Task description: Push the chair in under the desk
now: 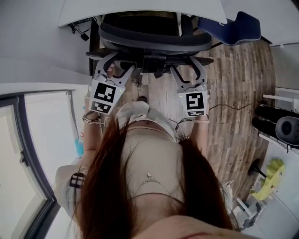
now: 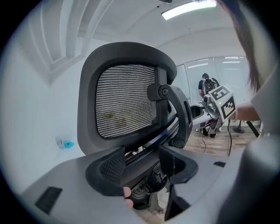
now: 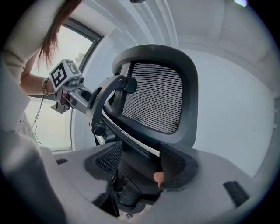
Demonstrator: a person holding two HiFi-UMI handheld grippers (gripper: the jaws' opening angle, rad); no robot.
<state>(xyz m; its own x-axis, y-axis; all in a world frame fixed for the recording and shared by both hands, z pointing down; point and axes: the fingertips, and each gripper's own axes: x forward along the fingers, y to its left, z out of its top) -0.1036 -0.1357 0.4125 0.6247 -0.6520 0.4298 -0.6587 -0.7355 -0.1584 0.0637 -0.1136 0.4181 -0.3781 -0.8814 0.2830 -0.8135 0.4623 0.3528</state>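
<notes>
- table (image 1: 117,7): white top along the far edge of the head view, near edge overhanging the front of the chair
- chair (image 1: 154,33): black mesh-back office chair on the wood floor (image 1: 233,102), backrest towards the person and just at the table edge; seat is hidden beneath, so it looks mostly in, can't tell how far
- left claw (image 1: 117,66): jaws wide, straddling the back frame (image 2: 142,146) low on the chair's left side, nothing clamped
- right claw (image 1: 188,70): jaws wide too, same frame between them on the right side, not gripping
- step in hand, judged: final shove forward
- do it well: press both claws evenly and level so the chair goes straight and doesn't swivel; bear on the rigid frame, not the mesh; ease off as the backrest nears the table edge
</notes>
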